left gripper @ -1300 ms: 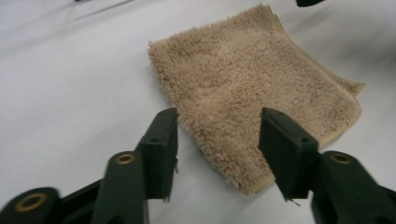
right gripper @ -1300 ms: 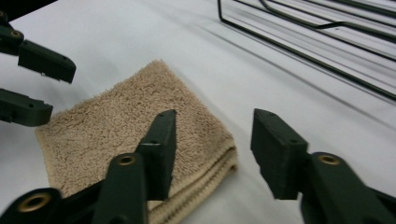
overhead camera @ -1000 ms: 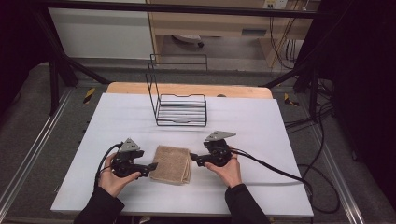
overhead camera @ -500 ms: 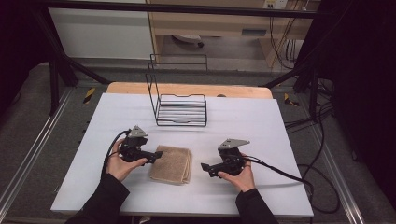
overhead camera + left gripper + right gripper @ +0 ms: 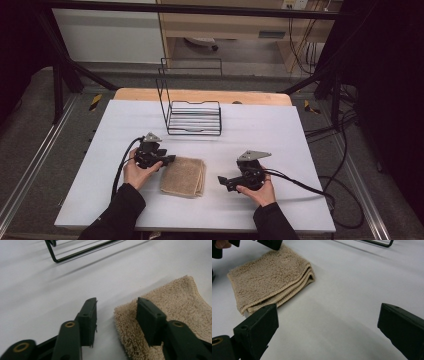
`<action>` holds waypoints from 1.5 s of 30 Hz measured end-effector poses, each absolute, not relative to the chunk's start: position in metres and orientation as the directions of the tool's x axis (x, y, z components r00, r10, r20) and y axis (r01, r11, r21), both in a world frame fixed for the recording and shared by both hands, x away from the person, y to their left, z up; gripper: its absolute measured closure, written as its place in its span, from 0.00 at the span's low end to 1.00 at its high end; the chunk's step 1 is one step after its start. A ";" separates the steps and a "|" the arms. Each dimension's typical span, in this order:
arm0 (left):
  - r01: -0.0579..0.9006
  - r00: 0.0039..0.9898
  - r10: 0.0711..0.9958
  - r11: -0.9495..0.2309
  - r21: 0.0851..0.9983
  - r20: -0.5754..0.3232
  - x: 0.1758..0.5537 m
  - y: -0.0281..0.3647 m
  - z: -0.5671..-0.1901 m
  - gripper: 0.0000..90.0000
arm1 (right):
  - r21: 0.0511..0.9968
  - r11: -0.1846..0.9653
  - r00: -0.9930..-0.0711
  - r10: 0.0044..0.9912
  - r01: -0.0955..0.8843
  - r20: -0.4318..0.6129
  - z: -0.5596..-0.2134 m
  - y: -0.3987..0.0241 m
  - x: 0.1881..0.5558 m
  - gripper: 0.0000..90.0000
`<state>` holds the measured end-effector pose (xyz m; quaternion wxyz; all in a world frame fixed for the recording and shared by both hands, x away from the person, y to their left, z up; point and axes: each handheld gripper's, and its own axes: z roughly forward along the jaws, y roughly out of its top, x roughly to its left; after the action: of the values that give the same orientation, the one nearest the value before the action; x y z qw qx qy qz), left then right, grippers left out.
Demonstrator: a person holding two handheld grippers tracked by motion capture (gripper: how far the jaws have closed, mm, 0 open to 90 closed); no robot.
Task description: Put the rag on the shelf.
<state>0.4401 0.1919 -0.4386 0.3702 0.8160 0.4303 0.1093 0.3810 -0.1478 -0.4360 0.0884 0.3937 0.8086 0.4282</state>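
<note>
A folded tan towel (image 5: 184, 176) lies flat on the white table (image 5: 280, 135). My left gripper (image 5: 170, 159) is at the towel's far left corner. In the left gripper view the left gripper (image 5: 116, 302) has just been closing, and a gap still shows. The towel (image 5: 175, 302) has its corner edge between the jaws, one jaw over the cloth and the other on bare table. My right gripper (image 5: 222, 181) stands open on the table a little right of the towel. In the right gripper view the right gripper (image 5: 328, 307) is wide with nothing between its jaws, and the towel (image 5: 269, 277) lies to the upper left.
A black wire rack (image 5: 192, 117) with a tall back frame stands at the far middle of the table. A cable (image 5: 300, 182) trails right from the right gripper. The table's wooden back edge (image 5: 200, 95) shows behind the rack.
The left gripper moved up to the towel's far left corner and its jaws narrowed. The right gripper drew back to the right, off the towel's edge, and opened wider.
</note>
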 end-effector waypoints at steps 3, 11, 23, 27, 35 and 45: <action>0.629 0.611 0.780 -0.372 0.682 -0.138 0.441 0.190 -0.442 0.67 | 0.759 0.325 -0.674 0.712 0.563 0.195 -0.436 -0.148 0.381 0.04; 0.647 0.623 0.763 -0.381 0.660 -0.170 0.439 0.188 -0.443 0.83 | 0.761 0.313 -0.670 0.712 0.568 0.208 -0.436 -0.147 0.382 0.04; 0.647 0.623 0.764 -0.383 0.659 -0.167 0.438 0.186 -0.445 0.91 | 0.773 0.267 -0.639 0.736 0.576 0.221 -0.432 -0.141 0.388 0.03; 0.640 0.625 0.761 -0.372 0.673 -0.174 0.438 0.188 -0.447 0.91 | 0.777 0.272 -0.642 0.737 0.568 0.211 -0.428 -0.130 0.393 0.02; 0.617 0.639 0.755 -0.385 0.687 -0.151 0.436 0.187 -0.448 0.90 | 0.778 0.277 -0.638 0.744 0.564 0.197 -0.425 -0.096 0.408 0.05; 0.603 0.647 0.750 -0.397 0.692 -0.134 0.435 0.187 -0.448 0.90 | 0.741 0.290 -0.604 0.774 0.606 0.190 -0.438 -0.069 0.430 0.24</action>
<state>0.4351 0.1868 -0.4484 0.3678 0.8297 0.4079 0.1000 0.4296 -0.0685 -0.4381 0.1029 0.4329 0.7966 0.4092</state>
